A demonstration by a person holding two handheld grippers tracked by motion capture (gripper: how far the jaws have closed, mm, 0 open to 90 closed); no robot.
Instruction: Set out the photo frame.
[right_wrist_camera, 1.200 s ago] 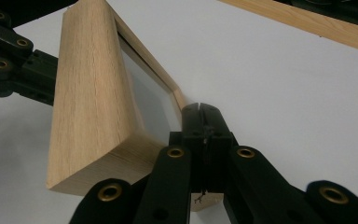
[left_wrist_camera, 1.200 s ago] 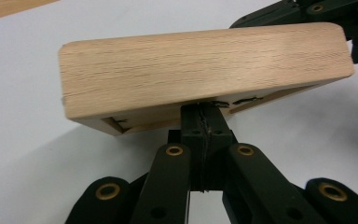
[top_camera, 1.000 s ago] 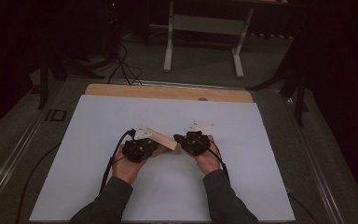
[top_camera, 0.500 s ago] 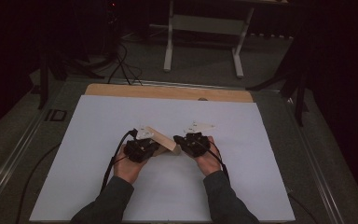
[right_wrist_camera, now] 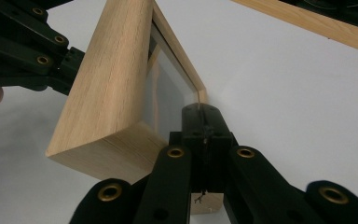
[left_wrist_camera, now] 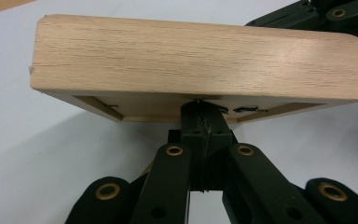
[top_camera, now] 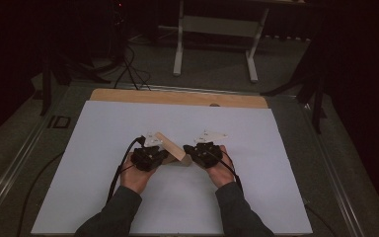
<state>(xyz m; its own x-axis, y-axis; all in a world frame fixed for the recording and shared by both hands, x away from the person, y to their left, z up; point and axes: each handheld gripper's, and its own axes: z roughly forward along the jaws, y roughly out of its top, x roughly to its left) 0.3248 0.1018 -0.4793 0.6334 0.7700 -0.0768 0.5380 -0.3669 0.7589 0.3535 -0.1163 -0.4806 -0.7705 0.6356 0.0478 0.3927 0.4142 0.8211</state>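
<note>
A light wooden picture frame [top_camera: 171,146] is held tilted just above the white sheet [top_camera: 103,138], between my two grippers. My left gripper [top_camera: 164,157] is shut on the rim at the back of the frame [left_wrist_camera: 200,60], whose broad side faces the left gripper view. My right gripper [top_camera: 188,151] is shut on the thin rim at the corner of the frame [right_wrist_camera: 116,93], beside its glass pane [right_wrist_camera: 165,93]. The left gripper [right_wrist_camera: 28,51] shows past the frame in the right gripper view, and the right gripper [left_wrist_camera: 317,14] shows at the top right of the left gripper view.
The white sheet covers most of the table, with a wooden strip [top_camera: 177,98] along its far edge. Beyond it stand a white-legged stand [top_camera: 214,29] and floor cables [top_camera: 128,69]. Black cables [top_camera: 118,173] trail from the grippers along the person's forearms.
</note>
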